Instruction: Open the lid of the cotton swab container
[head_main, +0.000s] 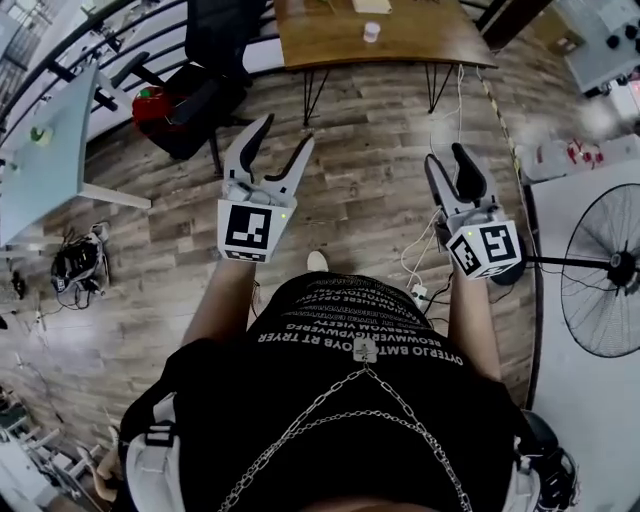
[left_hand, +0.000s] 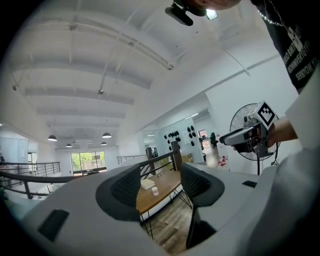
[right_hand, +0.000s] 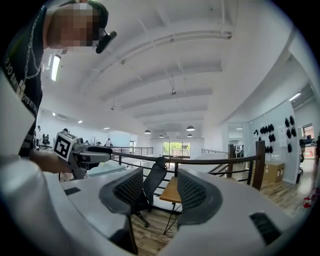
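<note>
Lying untouched on the far bench (head_main: 425, 38): small white container (head_main: 371, 31), probably the swab one. Left tool (head_main: 287, 132) and right tool (head_main: 446, 157) are held spread, empty. Opening is judged unstarted.

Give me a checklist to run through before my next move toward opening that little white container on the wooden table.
1. Left gripper free: ok. Its jaws stand apart with nothing between them.
2. Right gripper free: ok. Its jaws are apart and it is empty.
3. Container within reach: not ok. The small white container sits on the wooden table, well ahead of both grippers.
4. Lid closed: cannot tell. The container is too small in every view.
5. Path ahead: not ok. White cables lie on the floor near the right side, so step carefully.
</note>
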